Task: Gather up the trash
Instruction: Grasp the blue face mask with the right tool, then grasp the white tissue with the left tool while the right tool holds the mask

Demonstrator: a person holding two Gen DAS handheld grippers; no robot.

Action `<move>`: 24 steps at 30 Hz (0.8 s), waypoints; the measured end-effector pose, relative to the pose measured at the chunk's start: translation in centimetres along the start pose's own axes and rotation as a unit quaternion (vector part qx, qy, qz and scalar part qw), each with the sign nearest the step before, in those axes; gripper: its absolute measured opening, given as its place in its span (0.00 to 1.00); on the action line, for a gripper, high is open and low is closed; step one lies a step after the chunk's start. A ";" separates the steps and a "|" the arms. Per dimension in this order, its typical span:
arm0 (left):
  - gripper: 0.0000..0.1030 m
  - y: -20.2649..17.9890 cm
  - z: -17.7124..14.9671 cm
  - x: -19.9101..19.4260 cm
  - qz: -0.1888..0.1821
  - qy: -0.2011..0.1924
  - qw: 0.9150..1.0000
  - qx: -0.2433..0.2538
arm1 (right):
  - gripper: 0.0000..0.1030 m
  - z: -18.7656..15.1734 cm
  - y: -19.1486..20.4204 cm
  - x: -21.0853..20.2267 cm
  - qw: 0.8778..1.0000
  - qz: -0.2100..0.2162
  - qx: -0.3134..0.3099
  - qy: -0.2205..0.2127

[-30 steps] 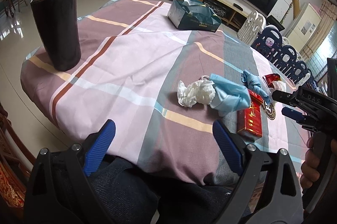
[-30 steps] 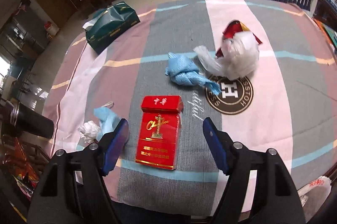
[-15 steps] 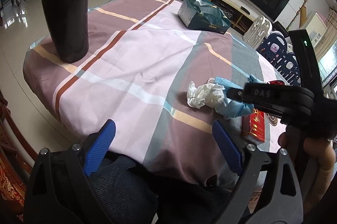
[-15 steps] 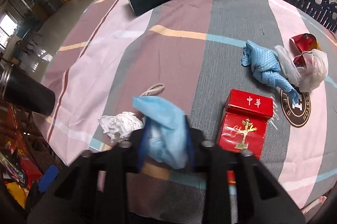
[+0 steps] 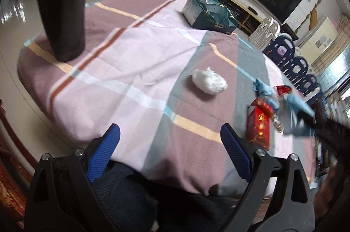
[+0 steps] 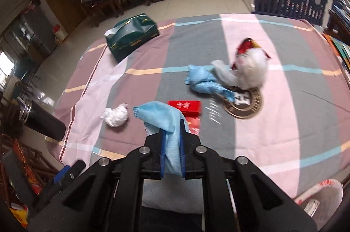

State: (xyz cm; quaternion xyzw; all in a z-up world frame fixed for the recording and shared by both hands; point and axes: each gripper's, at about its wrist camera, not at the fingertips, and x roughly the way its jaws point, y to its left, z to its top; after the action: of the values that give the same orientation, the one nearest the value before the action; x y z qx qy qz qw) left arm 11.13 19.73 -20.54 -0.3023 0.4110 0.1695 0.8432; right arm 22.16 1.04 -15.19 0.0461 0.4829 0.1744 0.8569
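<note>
Trash here means several loose pieces, and the one in hand is a light blue face mask [image 6: 163, 120], pinched between the pads of the right hand-held gripper [image 6: 171, 144], whose jaws have just been closing and now press together on the fabric; the mask hangs lifted clear of the desk [image 6: 284, 122]. Just ahead of that gripper and under the mask lies a red cigarette pack [image 6: 189, 110], and ahead to its left a crumpled white tissue [image 6: 114, 115] rests on the cloth. Farther ahead to the right a wadded blue glove [image 6: 203, 82] touches a white plastic bag with a red wrapper [image 6: 251, 70]. A green tissue box [image 6: 131, 37] sits at the far edge, and a black tumbler [image 6: 43, 122] stands well to the left. The left hand-held gripper [image 5: 170, 153] hovers spread and empty near the desk's near edge. The step looks like carrying off the first pickup; next, the mask needs a bin or bag, which I cannot surely identify, then the release.
</note>
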 end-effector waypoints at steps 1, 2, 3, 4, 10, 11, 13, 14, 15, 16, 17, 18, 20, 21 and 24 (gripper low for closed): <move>0.90 -0.2 0.5 0.5 -0.017 0.005 1.000 -0.008 | 0.11 -0.5 -0.8 -0.3 1.000 -0.005 0.008 0.000; 0.90 -0.6 0.8 0.9 -0.022 0.004 1.000 -0.004 | 0.11 -0.9 -1.6 -0.5 1.000 -0.008 0.017 0.002; 0.90 -1.4 1.2 1.5 -0.021 0.002 1.000 0.010 | 0.11 -1.3 -2.2 -0.6 1.000 -0.008 0.026 0.005; 0.90 -2.4 1.7 2.1 -0.019 -0.001 0.999 0.028 | 0.11 -1.9 -3.1 -0.7 0.999 -0.008 0.040 0.008; 0.80 -6.4 3.6 6.2 0.001 -0.007 0.995 0.104 | 0.11 -4.1 -6.1 -0.4 0.996 -0.049 0.073 0.019; 0.76 -6.7 3.8 6.7 -0.006 -0.001 0.994 0.106 | 0.11 -4.3 -6.4 -0.2 0.995 -0.058 0.073 0.023; 0.59 -7.3 4.0 7.3 -0.009 0.001 0.993 0.117 | 0.12 -4.7 -7.1 0.0 0.994 -0.071 0.078 0.027; 0.56 -7.7 4.0 7.7 -0.003 0.002 0.991 0.133 | 0.17 -4.8 -7.4 0.1 0.993 -0.074 0.083 0.027; 0.48 -8.1 3.9 8.0 0.003 0.005 0.989 0.148 | 0.21 -4.9 -7.8 0.2 0.993 -0.074 0.090 0.028; 0.37 -8.4 3.7 8.3 0.003 0.009 0.987 0.159 | 0.33 -4.9 -8.0 0.3 0.992 -0.074 0.094 0.028; 0.33 -8.5 3.6 8.5 0.003 0.014 0.986 0.166 | 0.53 -4.9 -8.1 0.3 0.992 -0.076 0.098 0.027; 0.27 -8.5 3.4 8.5 0.002 0.015 0.985 0.170 | 0.63 -4.9 -8.1 0.3 0.992 -0.080 0.099 0.025; 0.17 -8.6 3.2 8.2 0.000 0.007 0.984 0.180 | 0.70 -5.0 -7.7 0.6 0.991 -0.096 0.085 0.025; 0.13 -8.7 3.1 8.1 -0.001 0.005 0.983 0.184 | 0.70 -5.1 -7.4 1.0 0.991 -0.109 0.071 0.032; 0.07 -8.5 3.0 7.6 -0.007 0.001 0.983 0.183 | 0.70 -5.3 -6.7 2.2 0.989 -0.139 0.039 0.036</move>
State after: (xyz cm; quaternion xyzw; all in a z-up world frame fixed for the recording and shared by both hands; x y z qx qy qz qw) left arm 22.00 15.50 -22.01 -0.1453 0.4338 0.0854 0.8851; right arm 20.44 -4.95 -21.46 0.0061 0.5216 0.0362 0.8524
